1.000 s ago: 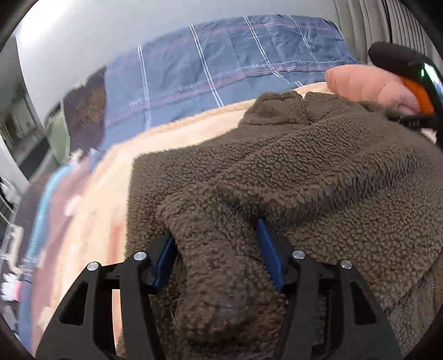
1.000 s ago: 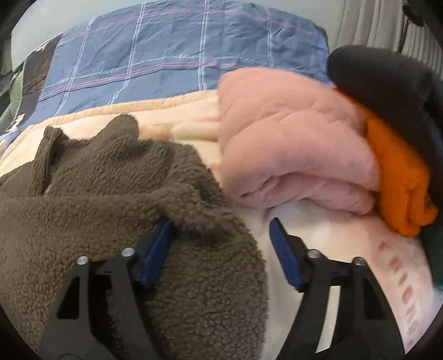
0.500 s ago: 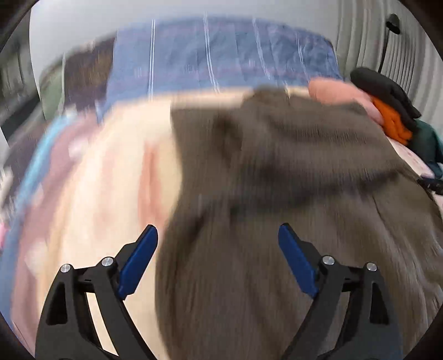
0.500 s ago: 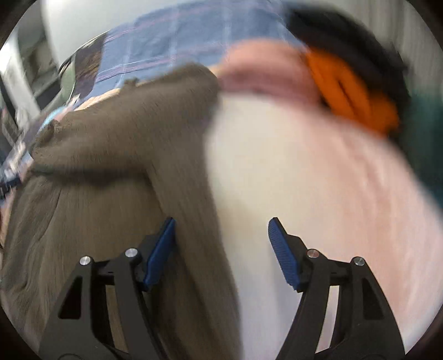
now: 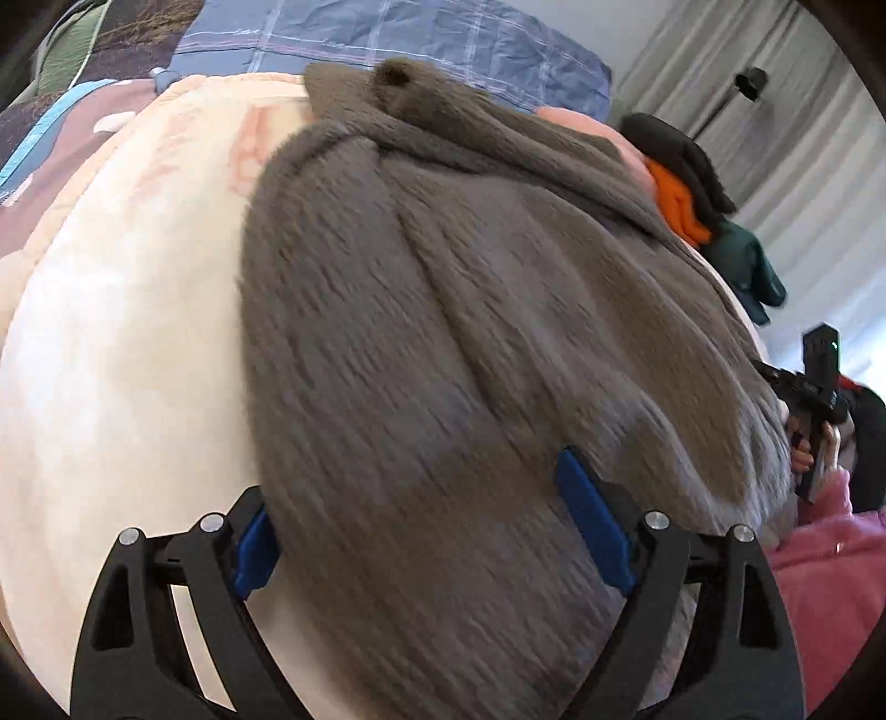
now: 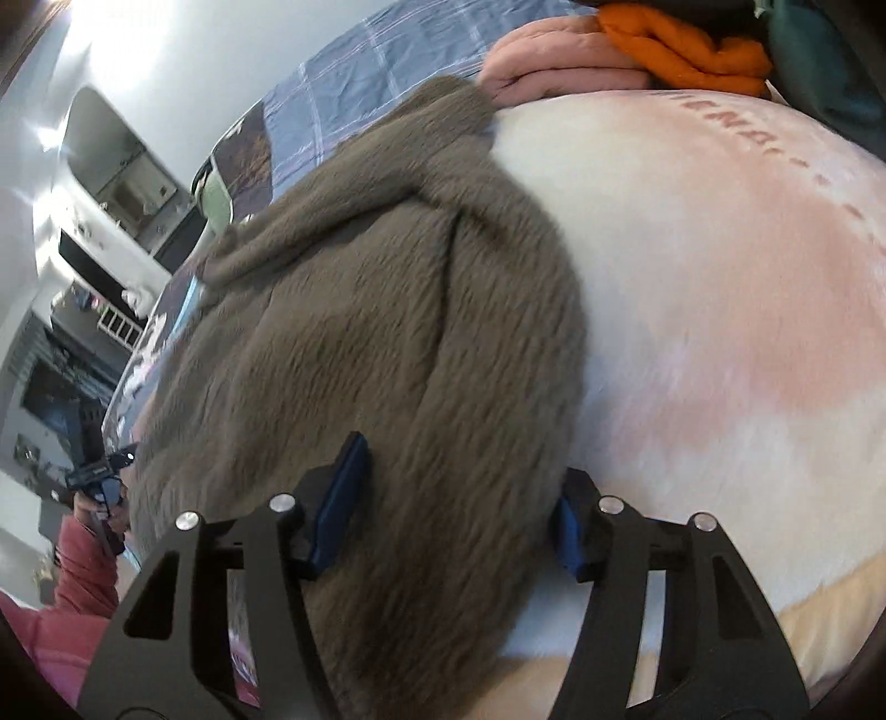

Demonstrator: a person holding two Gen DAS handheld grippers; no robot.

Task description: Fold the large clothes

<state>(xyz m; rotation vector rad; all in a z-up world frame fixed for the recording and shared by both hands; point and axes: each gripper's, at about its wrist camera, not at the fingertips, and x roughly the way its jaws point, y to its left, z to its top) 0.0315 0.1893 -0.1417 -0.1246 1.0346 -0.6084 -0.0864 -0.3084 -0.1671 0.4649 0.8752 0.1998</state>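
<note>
A brown fleece jacket (image 5: 470, 310) lies on a cream and pink blanket (image 5: 127, 343), its collar at the far end. My left gripper (image 5: 426, 526) is open, its blue pads spread wide over the jacket's near left hem. My right gripper (image 6: 454, 509) is open too, with the jacket's (image 6: 360, 310) near right hem lying between its pads. The right gripper also shows in the left wrist view (image 5: 814, 387) at the right edge. Both views are blurred.
A folded pink garment (image 6: 554, 66), an orange one (image 6: 686, 44) and dark clothes (image 5: 681, 155) are piled at the far right of the bed. A blue checked cover (image 5: 387, 39) lies beyond the jacket. Curtains (image 5: 775, 111) hang at the right.
Both grippers let go of the folded-in sleeves and pulled back from near the collar to the jacket's near hem. The left jaws opened wide.
</note>
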